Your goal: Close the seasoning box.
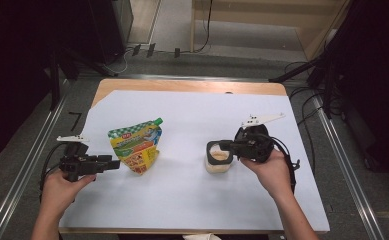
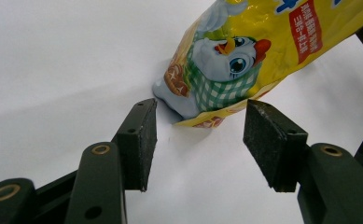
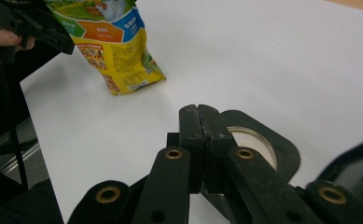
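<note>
A yellow and green food pouch (image 1: 134, 147) with a green cap stands on the white sheet, left of centre. My left gripper (image 1: 116, 163) points at its lower edge from the left. Its jaws are open (image 2: 200, 126), and the pouch's corner (image 2: 244, 51) lies just beyond the pads without touching them. A small pale jar (image 1: 217, 167) with a black rim (image 1: 211, 155) sits right of centre. My right gripper (image 1: 222, 146) reaches over it from the right. Its jaws are shut, pad against pad (image 3: 198, 112), at the near edge of the black rim (image 3: 282, 144). I cannot tell whether they pinch it.
A white sheet (image 1: 192, 115) covers most of the wooden table (image 1: 192, 86). Open sheet lies between pouch and jar and along the front. Metal rails and cables run on the floor on both sides. From the right gripper view, the pouch (image 3: 114, 51) and the left gripper (image 3: 44, 32) sit at far left.
</note>
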